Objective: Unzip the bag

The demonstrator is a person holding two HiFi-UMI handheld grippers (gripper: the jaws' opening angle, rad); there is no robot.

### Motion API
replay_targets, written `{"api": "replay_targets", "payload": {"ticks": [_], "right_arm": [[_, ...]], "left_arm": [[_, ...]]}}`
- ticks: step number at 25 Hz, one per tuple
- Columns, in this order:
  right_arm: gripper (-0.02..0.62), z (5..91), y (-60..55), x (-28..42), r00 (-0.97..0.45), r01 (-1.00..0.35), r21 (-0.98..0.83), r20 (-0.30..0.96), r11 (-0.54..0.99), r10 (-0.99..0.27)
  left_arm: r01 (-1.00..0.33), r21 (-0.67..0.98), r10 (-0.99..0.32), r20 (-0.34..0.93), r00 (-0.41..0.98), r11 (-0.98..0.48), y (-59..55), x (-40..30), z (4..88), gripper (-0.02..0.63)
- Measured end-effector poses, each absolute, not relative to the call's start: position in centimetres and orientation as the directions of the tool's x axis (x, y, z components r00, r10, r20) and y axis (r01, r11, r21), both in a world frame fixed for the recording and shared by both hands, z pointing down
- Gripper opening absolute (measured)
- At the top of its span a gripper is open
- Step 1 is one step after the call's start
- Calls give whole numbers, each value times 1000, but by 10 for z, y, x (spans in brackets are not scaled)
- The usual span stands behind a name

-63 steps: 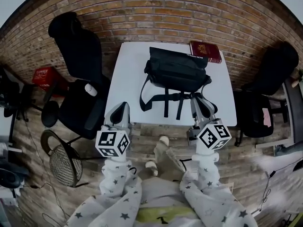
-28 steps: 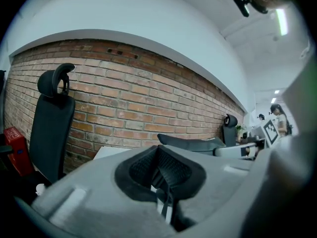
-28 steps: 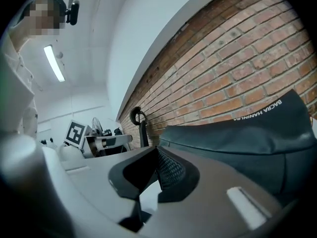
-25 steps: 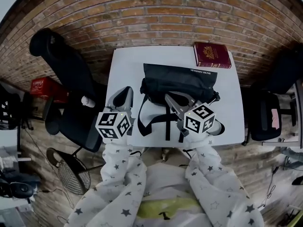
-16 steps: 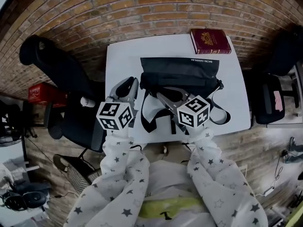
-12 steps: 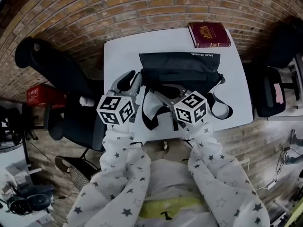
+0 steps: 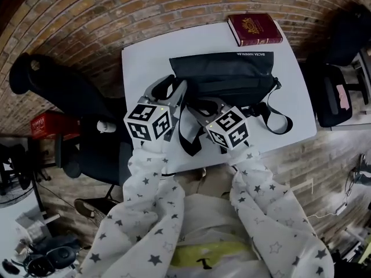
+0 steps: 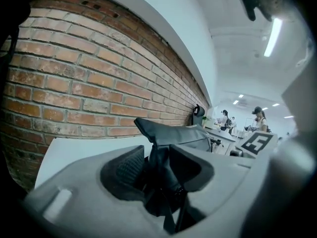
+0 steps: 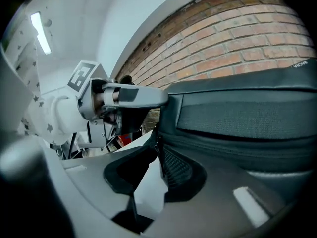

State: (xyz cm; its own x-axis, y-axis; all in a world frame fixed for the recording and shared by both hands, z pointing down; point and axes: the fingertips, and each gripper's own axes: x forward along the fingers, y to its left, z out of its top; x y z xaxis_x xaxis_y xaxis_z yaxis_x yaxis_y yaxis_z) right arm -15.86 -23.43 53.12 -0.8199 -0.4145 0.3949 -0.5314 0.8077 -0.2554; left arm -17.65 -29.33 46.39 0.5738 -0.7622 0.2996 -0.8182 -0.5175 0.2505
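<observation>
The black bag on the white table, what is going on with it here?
A person holds two grippers at one end of the black bag on the white table. Both have just been opening their jaws. The left gripper has a dark fold of the bag between its open jaws. The right gripper has the thin zip pull between its own jaws, not pinched. The bag looks zipped shut.

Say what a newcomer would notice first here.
A black bag lies across the middle of the white table; a red book sits at the far right corner. Both grippers sit at the bag's near left end, jaws just opened and apart: the left gripper has a fold of bag fabric between them, the right gripper the bag's corner edge.
</observation>
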Motion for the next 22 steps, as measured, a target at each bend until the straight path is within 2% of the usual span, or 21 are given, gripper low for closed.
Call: {"api": "replay_targets", "payload": {"ticks": [5, 22], "right_arm": [[61, 536, -241, -157, -798, -559, -220, 406, 800, -446], [34, 533, -240, -149, -775, -592, -193, 402, 782, -487]], "left_arm": [[-792, 252, -732, 303, 610, -556, -300, -166, 470, 152], [-766, 209, -703, 306, 642, -608, -302, -164, 474, 123]]}}
